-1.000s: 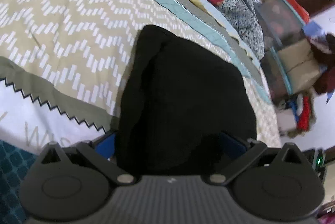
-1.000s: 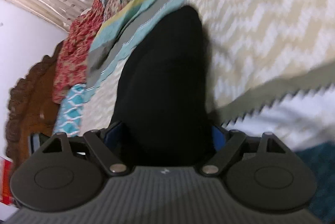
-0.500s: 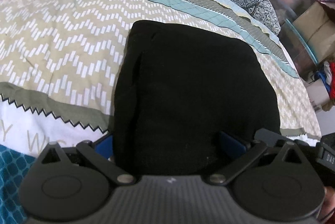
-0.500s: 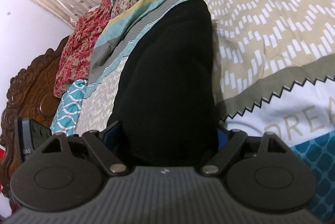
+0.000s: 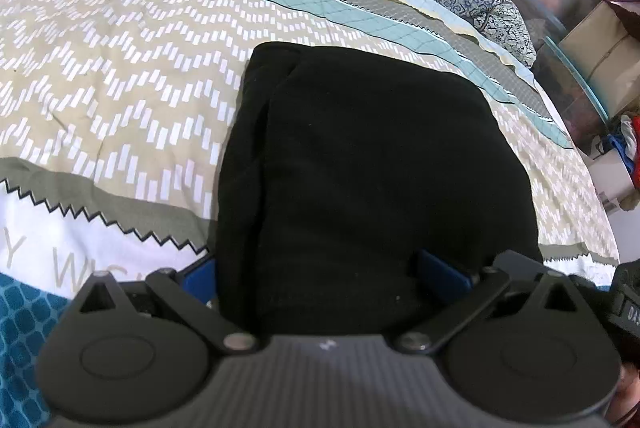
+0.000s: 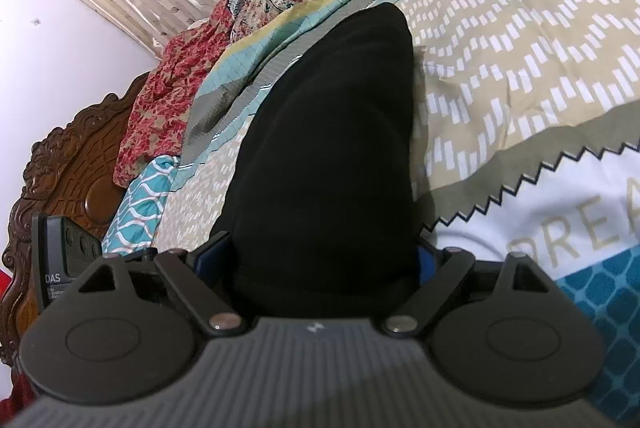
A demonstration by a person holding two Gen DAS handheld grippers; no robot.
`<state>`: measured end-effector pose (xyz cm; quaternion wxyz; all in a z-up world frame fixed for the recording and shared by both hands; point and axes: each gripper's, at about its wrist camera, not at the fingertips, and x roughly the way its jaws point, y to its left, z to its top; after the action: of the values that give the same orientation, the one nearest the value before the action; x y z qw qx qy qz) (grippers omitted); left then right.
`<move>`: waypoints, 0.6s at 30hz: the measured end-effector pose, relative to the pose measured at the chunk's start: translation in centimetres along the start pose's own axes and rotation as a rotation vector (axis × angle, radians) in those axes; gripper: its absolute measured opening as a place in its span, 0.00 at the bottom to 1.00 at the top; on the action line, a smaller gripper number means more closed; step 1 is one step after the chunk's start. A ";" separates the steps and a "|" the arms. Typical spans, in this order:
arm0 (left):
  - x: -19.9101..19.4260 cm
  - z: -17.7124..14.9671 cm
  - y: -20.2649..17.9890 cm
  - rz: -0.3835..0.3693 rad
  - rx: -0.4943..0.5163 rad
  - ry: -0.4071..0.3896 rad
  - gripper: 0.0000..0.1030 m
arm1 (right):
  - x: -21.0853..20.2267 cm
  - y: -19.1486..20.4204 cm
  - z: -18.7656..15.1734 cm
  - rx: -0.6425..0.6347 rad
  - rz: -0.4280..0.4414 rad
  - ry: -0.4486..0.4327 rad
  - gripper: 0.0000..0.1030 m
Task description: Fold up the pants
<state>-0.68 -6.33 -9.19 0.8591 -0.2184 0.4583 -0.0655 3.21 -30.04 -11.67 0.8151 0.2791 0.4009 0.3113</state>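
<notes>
One pair of black pants point(image 5: 372, 168), folded into a block, lying on one patterned bedspread point(image 5: 120, 88). Two grippers at its near edge: left gripper point(image 5: 320, 274) released, spread wide, one blue pad point(image 5: 440, 272) atop the cloth; right gripper point(image 6: 320, 260) wide astride the fold, squeezing or not: cannot tell.

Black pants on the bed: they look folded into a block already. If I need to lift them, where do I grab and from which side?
Grip the near edge of the black pants, coming in low from the near side, as both grippers sit now. The stacked layers end there in a thick edge that the jaws can straddle. The left gripper and right gripper each stand wide around it, probably enough to catch every layer off the bedspread.
</notes>
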 end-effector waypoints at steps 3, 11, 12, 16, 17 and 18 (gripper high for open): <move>0.0 0.0 -0.1 0.001 0.000 -0.002 1.00 | 0.0 0.0 -0.1 -0.006 0.005 -0.003 0.87; 0.0 -0.1 0.1 -0.004 0.003 -0.008 1.00 | 0.0 0.0 -0.3 -0.008 0.007 -0.009 0.87; 0.0 -0.1 0.1 -0.006 0.005 -0.010 1.00 | 0.0 0.0 -0.3 -0.009 0.007 -0.009 0.87; -0.2 -0.4 0.3 -0.015 0.007 -0.021 1.00 | -0.1 -0.1 -0.2 0.001 0.013 -0.007 0.87; -0.3 -0.4 0.3 -0.019 0.007 -0.023 1.00 | -0.3 -0.2 -0.2 0.011 0.016 -0.007 0.87; -0.4 -0.6 0.4 -0.022 0.002 -0.023 1.00 | -0.4 -0.3 -0.1 0.026 0.021 -0.005 0.87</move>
<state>-1.39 -6.05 -9.32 0.8636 -0.2233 0.4461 -0.0728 3.00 -30.54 -11.79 0.8092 0.2947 0.3999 0.3136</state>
